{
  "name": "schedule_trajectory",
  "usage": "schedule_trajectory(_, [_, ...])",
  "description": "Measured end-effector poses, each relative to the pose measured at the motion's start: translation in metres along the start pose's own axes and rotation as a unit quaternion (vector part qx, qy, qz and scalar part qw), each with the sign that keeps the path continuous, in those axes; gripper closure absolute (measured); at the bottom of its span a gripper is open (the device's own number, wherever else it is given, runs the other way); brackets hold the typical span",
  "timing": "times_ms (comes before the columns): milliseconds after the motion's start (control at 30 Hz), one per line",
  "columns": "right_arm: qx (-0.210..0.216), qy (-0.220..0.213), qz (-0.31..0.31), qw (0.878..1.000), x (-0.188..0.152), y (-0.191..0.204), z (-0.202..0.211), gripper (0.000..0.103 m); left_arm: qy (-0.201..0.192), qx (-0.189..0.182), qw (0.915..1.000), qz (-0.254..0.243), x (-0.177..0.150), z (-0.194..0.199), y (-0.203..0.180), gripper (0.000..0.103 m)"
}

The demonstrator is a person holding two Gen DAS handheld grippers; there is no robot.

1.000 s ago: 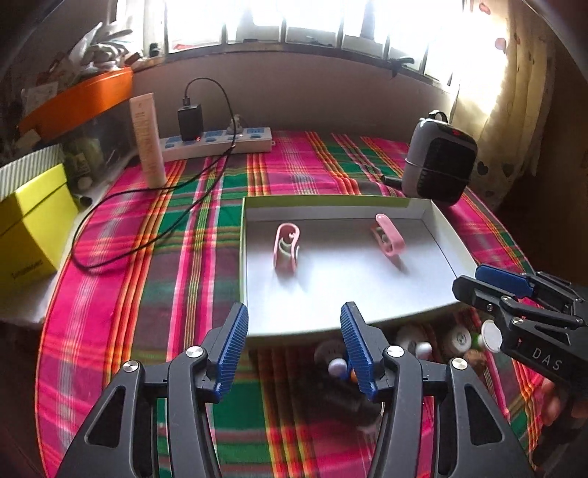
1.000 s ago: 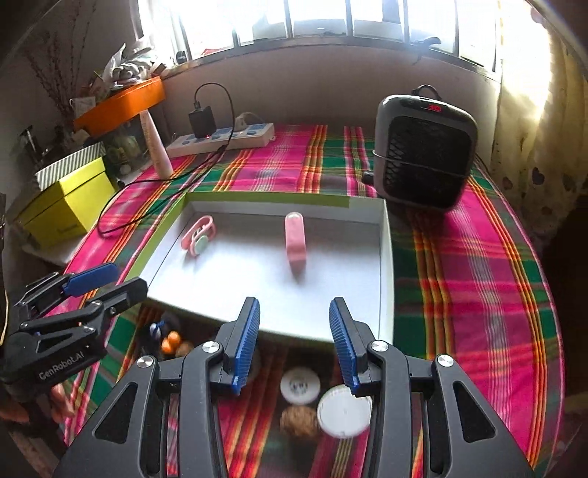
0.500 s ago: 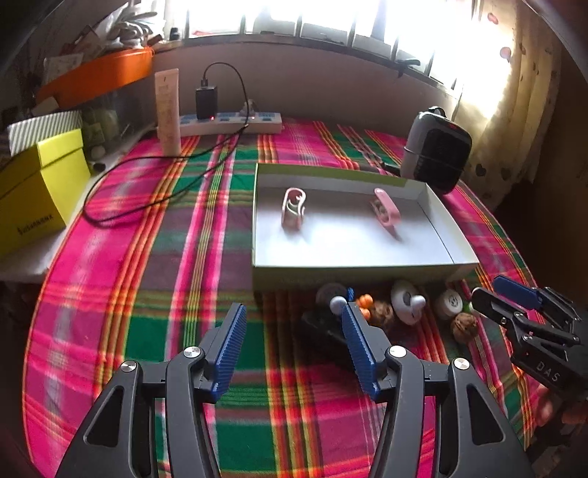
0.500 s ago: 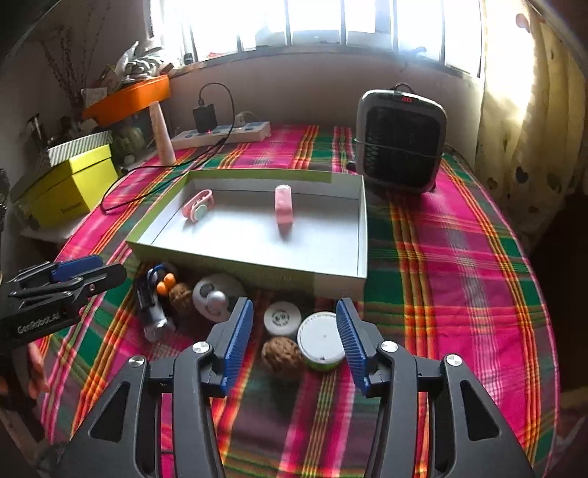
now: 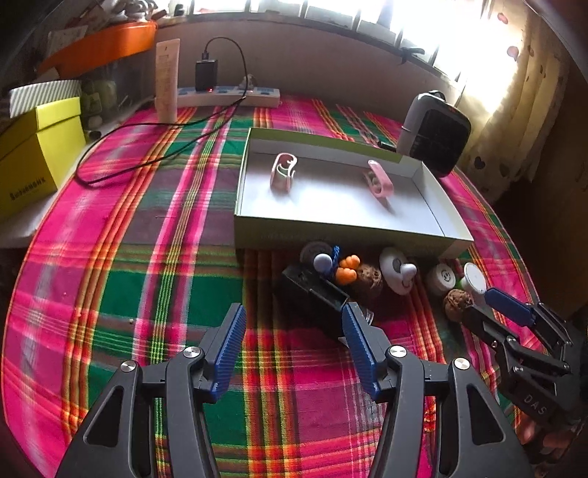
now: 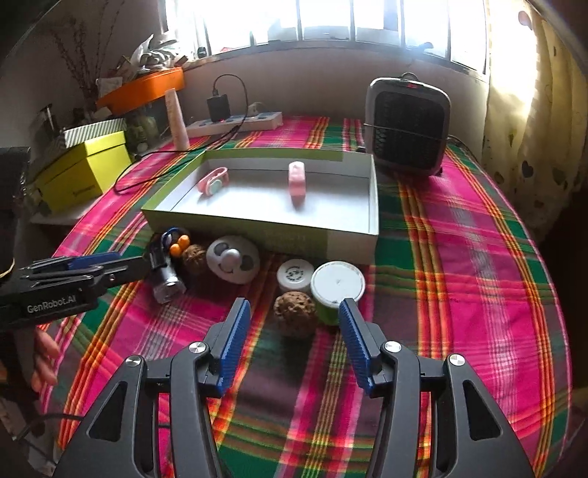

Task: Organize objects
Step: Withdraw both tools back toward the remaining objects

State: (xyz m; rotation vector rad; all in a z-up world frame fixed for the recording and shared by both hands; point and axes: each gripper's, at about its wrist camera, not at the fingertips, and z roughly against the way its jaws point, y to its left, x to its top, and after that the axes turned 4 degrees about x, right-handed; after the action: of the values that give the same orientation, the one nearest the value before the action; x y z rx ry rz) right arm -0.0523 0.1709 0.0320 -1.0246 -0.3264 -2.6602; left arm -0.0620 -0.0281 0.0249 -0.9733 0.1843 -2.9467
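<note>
Both tools pulled back from tray (image 6: 373, 206) since a sec ago; small items along its near wall now in full view, so next pick can start. Left tool (image 5: 290, 340) open, empty; right tool (image 6: 292, 332) jaws opening, nothing betw. them, walnut (image 6: 295, 312) center frame just ahead. Black item (image 5: 312, 294) mid-frame hard to ID; two pink clips already in tray.

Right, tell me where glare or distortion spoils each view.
Left wrist view: the window blows out white at top right, and the box edges bow from the fisheye. Right wrist view: the window glares along the top, the curtain is washed out, and the corners go dark.
</note>
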Motion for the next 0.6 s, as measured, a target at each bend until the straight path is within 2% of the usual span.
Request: schedule_trajectory(600, [0.013,0.038,0.006,0.999,-0.006,0.003,-0.023,0.052,0.019,-0.001,0.9998,-0.007,0.000,-0.013,-0.024,0.042])
